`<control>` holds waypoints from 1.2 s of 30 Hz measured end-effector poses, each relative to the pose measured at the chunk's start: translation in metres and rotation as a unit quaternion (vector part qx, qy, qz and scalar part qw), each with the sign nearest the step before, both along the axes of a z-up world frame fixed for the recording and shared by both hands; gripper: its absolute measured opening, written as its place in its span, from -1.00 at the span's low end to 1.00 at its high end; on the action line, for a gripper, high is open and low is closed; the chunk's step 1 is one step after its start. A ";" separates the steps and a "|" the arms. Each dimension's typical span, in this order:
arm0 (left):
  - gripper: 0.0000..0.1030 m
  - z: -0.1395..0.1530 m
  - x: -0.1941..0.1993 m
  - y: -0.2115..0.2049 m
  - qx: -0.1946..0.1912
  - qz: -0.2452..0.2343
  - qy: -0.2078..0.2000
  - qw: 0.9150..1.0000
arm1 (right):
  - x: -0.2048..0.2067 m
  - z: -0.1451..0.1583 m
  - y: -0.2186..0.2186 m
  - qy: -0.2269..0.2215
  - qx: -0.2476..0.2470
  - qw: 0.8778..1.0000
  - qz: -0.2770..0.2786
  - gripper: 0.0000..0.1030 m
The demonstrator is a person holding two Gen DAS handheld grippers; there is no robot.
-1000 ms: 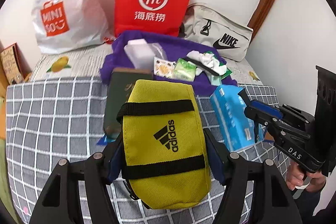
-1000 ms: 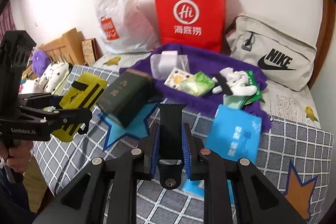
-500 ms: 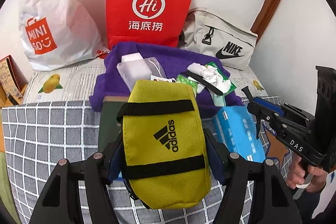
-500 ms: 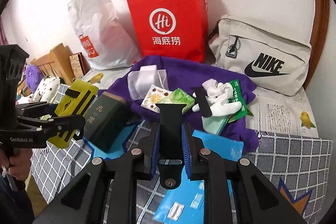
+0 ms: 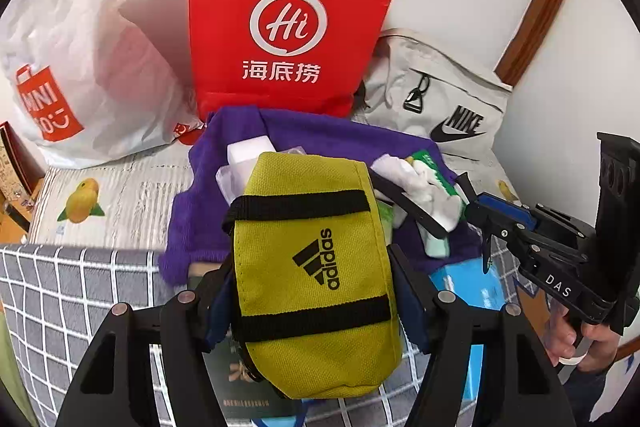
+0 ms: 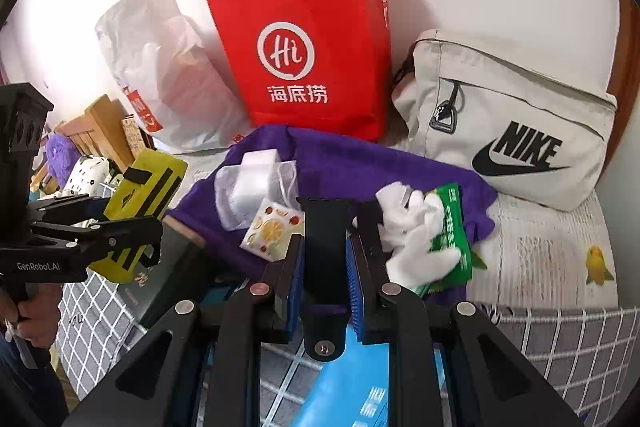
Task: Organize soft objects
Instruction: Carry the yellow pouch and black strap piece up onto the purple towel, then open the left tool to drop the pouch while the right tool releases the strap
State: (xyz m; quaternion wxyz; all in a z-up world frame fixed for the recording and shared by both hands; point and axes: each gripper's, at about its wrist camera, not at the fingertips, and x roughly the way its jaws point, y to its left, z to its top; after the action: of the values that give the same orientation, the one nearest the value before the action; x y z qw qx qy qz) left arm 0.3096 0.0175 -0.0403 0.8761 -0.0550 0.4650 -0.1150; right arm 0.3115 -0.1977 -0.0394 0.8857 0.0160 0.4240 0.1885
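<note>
Squeezing a boxy yellow canvas pouch (image 5: 316, 279) with black webbing bands, the left gripper (image 5: 314, 291) has it clamped by its sides above the checked blanket (image 5: 72, 291). The right gripper (image 6: 324, 267) pinches a flat, smooth black strap (image 6: 325, 259) over a fuzzy purple towel (image 6: 352, 163) holding crumpled white gloves (image 6: 416, 227). A glossy red paper bag (image 6: 312, 43) stands stiff behind.

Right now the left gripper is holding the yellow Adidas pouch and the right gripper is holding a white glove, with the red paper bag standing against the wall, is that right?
Not quite. The right gripper is shut on a black strap, not the white glove, which lies on the purple towel; the right wrist view shows this. The left gripper does hold the yellow Adidas pouch, and the red paper bag stands against the wall.
</note>
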 end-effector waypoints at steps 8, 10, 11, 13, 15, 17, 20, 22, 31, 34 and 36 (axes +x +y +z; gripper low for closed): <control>0.28 -0.012 0.031 -0.002 0.006 0.000 0.013 1.000 | 0.035 -0.013 0.000 0.020 0.010 1.000 0.001 -0.60; 0.28 -0.014 0.040 -0.003 0.009 0.000 0.015 1.000 | 0.044 -0.018 0.003 0.032 0.008 0.999 0.006 -0.60; 0.28 -0.015 0.043 -0.003 0.009 0.000 0.017 1.000 | 0.046 -0.019 0.004 0.034 0.007 0.999 0.008 -0.59; 0.28 -0.019 0.051 -0.003 0.010 0.000 0.020 1.000 | 0.053 -0.025 0.008 0.042 0.008 0.999 0.018 -0.59; 0.28 -0.024 0.058 -0.004 0.013 0.001 0.024 1.000 | 0.059 -0.033 0.011 0.056 0.005 0.998 0.022 -0.59; 0.28 -0.029 0.064 -0.004 0.017 0.003 0.031 0.999 | 0.064 -0.042 0.013 0.069 -0.003 0.997 0.018 -0.59; 0.28 -0.035 0.070 -0.005 0.011 -0.002 0.037 0.999 | 0.068 -0.050 0.015 0.080 0.000 0.997 0.019 -0.59; 0.28 -0.039 0.075 -0.007 0.013 -0.004 0.040 0.999 | 0.072 -0.055 0.017 0.089 -0.006 0.996 0.022 -0.59; 0.29 -0.061 0.093 -0.020 0.023 -0.014 0.061 0.998 | 0.080 -0.077 0.018 0.119 -0.001 0.993 0.008 -0.59; 0.30 -0.065 0.099 -0.027 0.027 -0.021 0.060 0.998 | 0.082 -0.080 0.015 0.121 0.002 0.993 0.007 -0.59; 0.30 -0.069 0.104 -0.030 0.035 -0.020 0.062 0.997 | 0.083 -0.079 0.012 0.121 0.004 0.993 0.004 -0.58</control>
State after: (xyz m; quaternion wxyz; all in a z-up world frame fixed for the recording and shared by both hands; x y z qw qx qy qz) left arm 0.4132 -0.0122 -0.1093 0.8442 -0.0219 0.5235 -0.1129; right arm 0.3946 -0.1853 -0.1181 0.8269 0.0409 0.5275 0.1902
